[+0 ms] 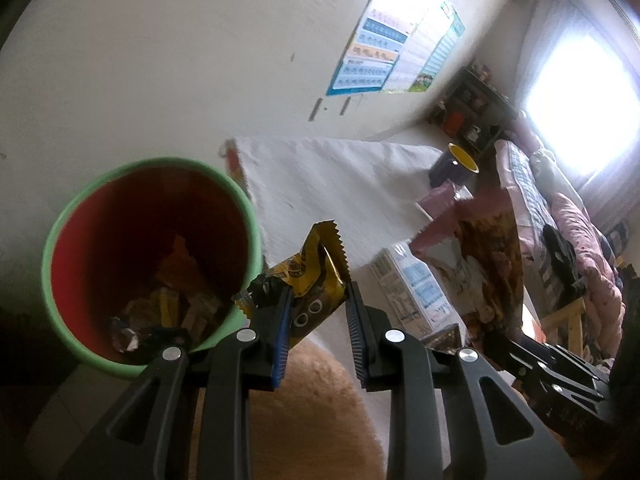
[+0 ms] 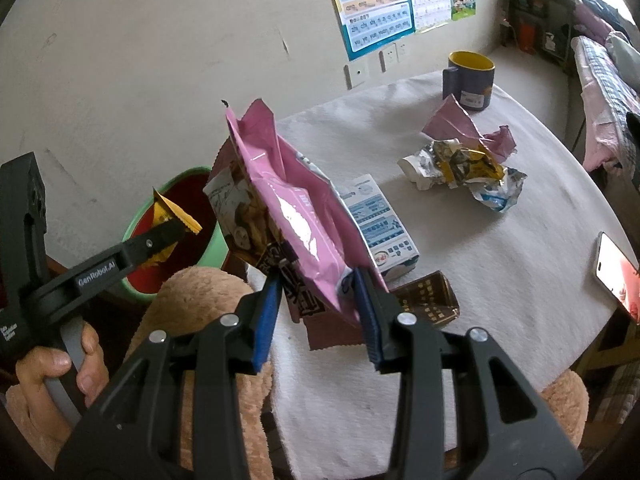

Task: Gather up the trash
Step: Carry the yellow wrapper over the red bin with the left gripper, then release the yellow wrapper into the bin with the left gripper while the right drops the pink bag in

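Our left gripper (image 1: 316, 312) pinches a yellow wrapper (image 1: 308, 280) just beside the rim of the green bin (image 1: 52, 248), so we think it is there to be dropped in, and our right gripper (image 2: 316, 304) grips a pink snack bag (image 2: 288, 216) up above the table (image 2: 500, 280), ready to follow. The left view looks down into the bin at trash already inside. Only the right view shows the crumpled wrappers (image 2: 460, 168), small box (image 2: 380, 224) and mug (image 2: 470, 78) farther back.

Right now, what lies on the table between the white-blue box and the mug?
Crumpled wrappers and a pink torn piece lie between the box and mug, seen in the right wrist view.
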`<state>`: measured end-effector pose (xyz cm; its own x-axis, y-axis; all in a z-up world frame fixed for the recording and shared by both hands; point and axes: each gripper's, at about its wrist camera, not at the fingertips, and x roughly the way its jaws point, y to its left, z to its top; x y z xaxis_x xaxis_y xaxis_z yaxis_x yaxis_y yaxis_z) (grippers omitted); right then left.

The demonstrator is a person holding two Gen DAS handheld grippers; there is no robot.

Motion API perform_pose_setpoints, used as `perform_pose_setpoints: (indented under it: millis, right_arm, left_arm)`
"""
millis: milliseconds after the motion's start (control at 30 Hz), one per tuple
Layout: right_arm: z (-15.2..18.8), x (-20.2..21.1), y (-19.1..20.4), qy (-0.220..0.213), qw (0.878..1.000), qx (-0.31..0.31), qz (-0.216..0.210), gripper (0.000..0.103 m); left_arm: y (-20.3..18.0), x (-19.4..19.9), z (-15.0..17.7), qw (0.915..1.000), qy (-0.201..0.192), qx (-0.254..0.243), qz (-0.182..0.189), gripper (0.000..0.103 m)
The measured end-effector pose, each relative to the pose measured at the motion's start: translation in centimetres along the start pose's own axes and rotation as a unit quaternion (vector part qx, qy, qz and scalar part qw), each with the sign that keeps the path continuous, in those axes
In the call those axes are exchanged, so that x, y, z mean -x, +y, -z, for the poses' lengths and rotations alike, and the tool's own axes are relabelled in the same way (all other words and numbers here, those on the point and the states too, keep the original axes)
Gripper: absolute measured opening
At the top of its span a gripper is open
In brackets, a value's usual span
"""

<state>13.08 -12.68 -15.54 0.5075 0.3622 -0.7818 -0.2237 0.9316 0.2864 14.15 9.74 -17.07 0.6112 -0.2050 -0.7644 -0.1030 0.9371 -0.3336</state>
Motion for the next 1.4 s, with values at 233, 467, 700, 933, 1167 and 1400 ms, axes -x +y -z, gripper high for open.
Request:
perform_pose_setpoints:
  millis: [233, 467, 700, 933, 1167, 1400]
  right_arm:
    - [0.0, -0.4, 0.7, 0.005, 1.0, 0.007, -0.002, 0.036]
    - [-0.3, -1.0, 2.3, 0.012, 1.0, 0.025, -0.011, 0.036]
    - [-1.4, -2.2, 4.7, 0.018, 0.998, 0.046, -0.029, 0.036]
    - [-1.7, -3.5, 7.7, 0.03, 0.996, 0.077, -0.044, 0.036]
    - [-2.7, -4.9, 10.0, 0.038, 0.993, 0.093, -0.06, 0.036]
    - [-3.3, -6.4, 13.0, 0.048, 0.988, 0.12, -0.081, 0.036]
  left_arm:
    - [2.5, 0.5, -0.6, 0.9993, -0.011, 0.031, -0.017, 0.024]
    - [2.5, 0.0, -0.4, 0.9994, -0.006, 0.031, -0.012, 0.024]
    - [4.8, 0.3, -0.6, 0.998, -0.015, 0.056, -0.026, 0.024]
    - [7.9, 0.5, -0.7, 0.9943, -0.026, 0.092, -0.048, 0.024]
    - [10.3, 0.5, -0.6, 0.9903, -0.031, 0.12, -0.062, 0.024]
    - [12.1, 0.1, -0.4, 0.9862, -0.032, 0.145, -0.074, 0.025]
